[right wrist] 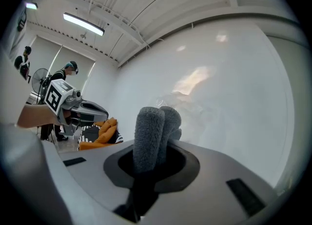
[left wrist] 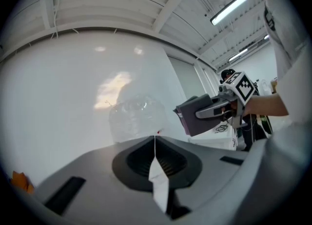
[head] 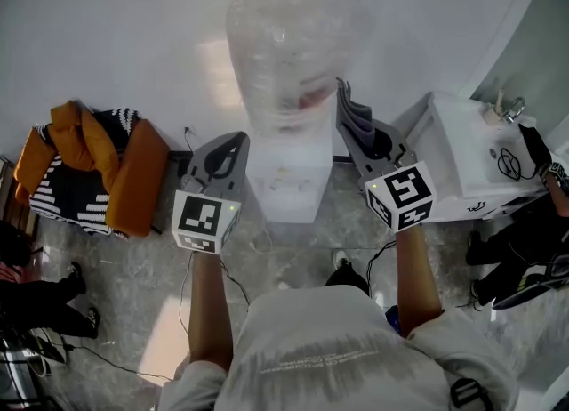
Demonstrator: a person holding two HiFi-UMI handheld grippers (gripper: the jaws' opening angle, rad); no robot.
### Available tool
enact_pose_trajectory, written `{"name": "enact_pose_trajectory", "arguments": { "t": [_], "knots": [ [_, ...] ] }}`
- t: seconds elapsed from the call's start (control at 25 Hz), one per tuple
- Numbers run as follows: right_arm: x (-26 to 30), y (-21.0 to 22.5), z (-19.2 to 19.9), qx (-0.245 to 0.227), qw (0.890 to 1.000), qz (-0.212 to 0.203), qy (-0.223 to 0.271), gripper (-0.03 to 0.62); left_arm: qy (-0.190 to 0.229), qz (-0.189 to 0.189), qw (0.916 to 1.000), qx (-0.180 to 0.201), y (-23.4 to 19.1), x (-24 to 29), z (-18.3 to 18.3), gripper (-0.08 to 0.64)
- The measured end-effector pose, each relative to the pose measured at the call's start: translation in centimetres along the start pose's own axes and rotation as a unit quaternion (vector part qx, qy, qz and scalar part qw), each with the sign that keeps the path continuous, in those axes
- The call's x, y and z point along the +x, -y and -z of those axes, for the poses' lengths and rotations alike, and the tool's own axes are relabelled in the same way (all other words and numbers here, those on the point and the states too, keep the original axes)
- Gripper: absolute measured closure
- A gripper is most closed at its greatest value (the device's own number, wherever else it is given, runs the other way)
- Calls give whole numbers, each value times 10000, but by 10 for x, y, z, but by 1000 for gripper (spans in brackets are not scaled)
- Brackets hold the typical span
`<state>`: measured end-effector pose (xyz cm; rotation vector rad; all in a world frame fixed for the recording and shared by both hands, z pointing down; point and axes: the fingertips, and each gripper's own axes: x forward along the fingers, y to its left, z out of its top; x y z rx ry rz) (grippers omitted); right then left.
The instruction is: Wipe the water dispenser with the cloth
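Observation:
The water dispenser [head: 286, 185] is white and stands against the wall straight ahead, with a clear bottle [head: 289, 44] on top. My right gripper [head: 356, 129] is raised at the dispenser's right side and is shut on a folded grey cloth [head: 349, 108]. In the right gripper view the cloth [right wrist: 152, 131] sticks up out of the gripper [right wrist: 155, 146] in fuzzy folds. My left gripper [head: 233, 147] hangs at the dispenser's left side, apart from it, jaws together. In the left gripper view this gripper [left wrist: 155, 140] shows a thin seam, with the bottle [left wrist: 136, 117] beyond it.
A seat with an orange jacket [head: 116, 165] on striped fabric stands at the left. A white cabinet [head: 467, 165] with cables stands right of the dispenser. People's legs show at both edges. Cords trail over the marble floor [head: 293, 258].

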<state>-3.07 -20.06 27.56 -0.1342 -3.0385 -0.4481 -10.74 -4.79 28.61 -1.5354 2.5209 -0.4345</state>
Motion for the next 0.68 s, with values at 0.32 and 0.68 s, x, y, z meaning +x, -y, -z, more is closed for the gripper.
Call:
{"name": "enact_pose_trajectory", "arguments": {
  "t": [0.32,0.68],
  "knots": [
    [4,-13,8,83,9998,-142,-66,537,-49,171,9998,30,2,-1,10,543],
    [21,-31,13,96,9995,-277,-107,537,-215,211,9995,-65,-7,-9,27,543]
  ]
}}
